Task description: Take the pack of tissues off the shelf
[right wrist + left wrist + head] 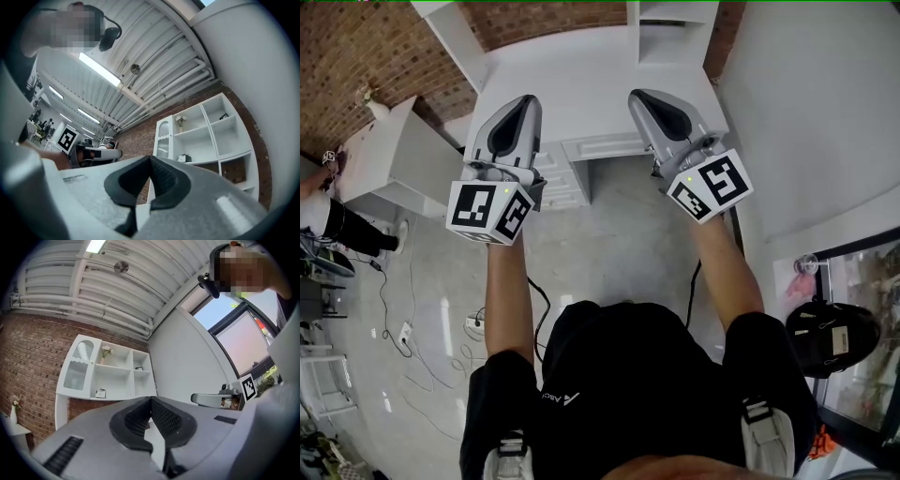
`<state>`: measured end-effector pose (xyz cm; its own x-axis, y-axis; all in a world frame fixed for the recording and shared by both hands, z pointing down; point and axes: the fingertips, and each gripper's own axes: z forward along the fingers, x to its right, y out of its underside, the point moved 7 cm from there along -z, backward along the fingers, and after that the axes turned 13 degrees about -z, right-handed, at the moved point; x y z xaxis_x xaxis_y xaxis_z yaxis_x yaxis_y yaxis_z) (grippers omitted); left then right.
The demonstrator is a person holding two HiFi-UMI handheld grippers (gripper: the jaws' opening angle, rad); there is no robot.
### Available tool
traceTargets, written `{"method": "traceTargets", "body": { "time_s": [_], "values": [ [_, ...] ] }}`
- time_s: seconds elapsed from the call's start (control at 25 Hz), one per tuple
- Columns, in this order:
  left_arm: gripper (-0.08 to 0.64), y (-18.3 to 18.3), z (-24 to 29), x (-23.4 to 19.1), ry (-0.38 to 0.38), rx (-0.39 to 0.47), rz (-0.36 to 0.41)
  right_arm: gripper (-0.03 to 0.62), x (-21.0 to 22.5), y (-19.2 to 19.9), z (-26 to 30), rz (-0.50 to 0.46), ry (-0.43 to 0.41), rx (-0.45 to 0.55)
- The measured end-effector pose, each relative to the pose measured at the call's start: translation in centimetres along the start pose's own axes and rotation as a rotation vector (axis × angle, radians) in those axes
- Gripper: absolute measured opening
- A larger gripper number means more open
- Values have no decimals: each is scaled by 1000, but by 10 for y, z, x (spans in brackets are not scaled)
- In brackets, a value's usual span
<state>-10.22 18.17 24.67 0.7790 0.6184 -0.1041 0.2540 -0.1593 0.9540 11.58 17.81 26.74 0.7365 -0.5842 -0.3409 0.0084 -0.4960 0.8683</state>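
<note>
The pack of tissues [101, 393] is a small pale packet on the lower ledge of the white shelf unit [117, 367], well ahead of both grippers. In the right gripper view the pack [184, 158] lies on the same ledge of the shelf unit [206, 136]. My left gripper [151, 399] is shut with nothing between its jaws. My right gripper [150, 158] is also shut and empty. In the head view the left gripper [528, 99] and right gripper [637, 94] are held side by side at chest height, pointing at the white desk [581, 84].
A small vase of flowers [104, 352] stands on an upper ledge, and a dark small item [138, 368] sits in the right compartment. A brick wall [33, 362] is behind the unit and a white wall [806, 112] is on the right. A low white cabinet [394, 159] and floor cables [403, 333] are on the left.
</note>
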Motion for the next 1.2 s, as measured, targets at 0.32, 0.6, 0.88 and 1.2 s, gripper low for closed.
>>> {"method": "traceTargets", "body": {
  "time_s": [0.32, 0.6, 0.88, 1.2],
  "values": [
    [-2, -5, 31, -13, -50, 38, -10, 2, 20, 15, 10, 3, -32, 9],
    [-2, -5, 69, -55, -56, 52, -11, 2, 41, 32, 53, -31, -44, 9],
    [-2, -6, 130, -129, -33, 74, -19, 2, 79, 59, 133, -82, -43, 10],
    [-2, -20, 212, -223, -32, 90, 8, 2, 117, 100, 236, -111, -26, 21]
  ]
}}
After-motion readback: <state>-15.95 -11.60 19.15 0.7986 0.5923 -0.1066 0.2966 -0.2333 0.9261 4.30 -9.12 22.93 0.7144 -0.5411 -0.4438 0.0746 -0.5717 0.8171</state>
